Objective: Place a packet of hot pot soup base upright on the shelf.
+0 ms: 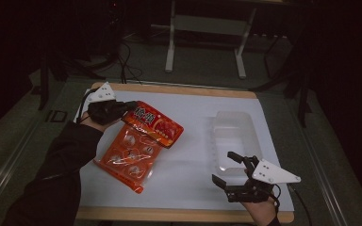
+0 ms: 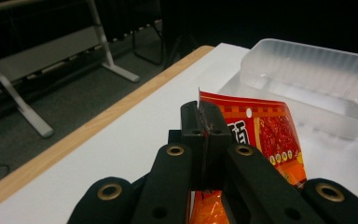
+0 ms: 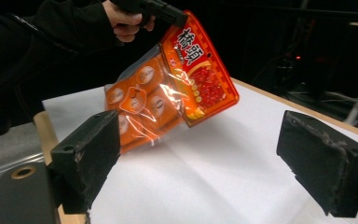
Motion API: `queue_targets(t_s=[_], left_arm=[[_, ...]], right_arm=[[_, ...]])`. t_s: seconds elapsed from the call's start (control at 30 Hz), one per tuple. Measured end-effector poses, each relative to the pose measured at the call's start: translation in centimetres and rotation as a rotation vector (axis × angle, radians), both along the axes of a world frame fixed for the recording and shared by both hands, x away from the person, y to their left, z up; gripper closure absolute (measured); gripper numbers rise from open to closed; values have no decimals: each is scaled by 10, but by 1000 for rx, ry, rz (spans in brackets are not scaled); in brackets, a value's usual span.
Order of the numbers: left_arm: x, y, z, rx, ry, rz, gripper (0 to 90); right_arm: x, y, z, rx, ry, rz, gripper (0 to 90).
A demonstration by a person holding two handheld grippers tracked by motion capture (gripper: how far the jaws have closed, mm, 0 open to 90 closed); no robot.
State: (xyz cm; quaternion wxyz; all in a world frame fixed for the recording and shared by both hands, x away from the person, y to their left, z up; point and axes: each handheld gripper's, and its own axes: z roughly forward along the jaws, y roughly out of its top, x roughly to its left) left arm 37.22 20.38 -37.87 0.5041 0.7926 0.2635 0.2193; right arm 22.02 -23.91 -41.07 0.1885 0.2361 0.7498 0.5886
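The left gripper (image 1: 131, 107), jaws pressed together on the top edge of a glossy orange-and-red snack bag (image 1: 143, 143), holds it hanging with its long axis slanting toward the table's 7 o'clock edge. The right gripper (image 1: 226, 169), jaws spread and empty, waits at 5 o'clock, beside a translucent rectangular plastic tray (image 1: 235, 123) at 3 o'clock. Large white Chinese characters head the bag's label; I judge the left gripper nearer.

the glossy orange-red plastic snack pouch (image 3: 193, 70) carried two large dark chinese characters near its top, reading "桥头" in the right gripper view. smaller print on the round labels of the packets inside was too small to read.
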Motion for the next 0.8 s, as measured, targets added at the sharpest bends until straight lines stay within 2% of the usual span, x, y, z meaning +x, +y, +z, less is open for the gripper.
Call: queue_targets(t_s=[0.13,0.27,0.43,0.6,0.8], left_arm=[[-10,2,7,-23,-7,-9,900],[-22,2,14,-24,-34,-20,900],[-35,1,25,-14,-57,-36,900],[-51,0,35,-10,-81,-76,900],[-70,0,46,-12,-110,-108,900]], right_arm=[[5,10,6,-4,3,11,132],[9,18,9,-14,5,36,144],[16,22,13,21,28,37,192],[24,33,16,-27,31,36,203],[36,51,18,-24,46,55,211]])
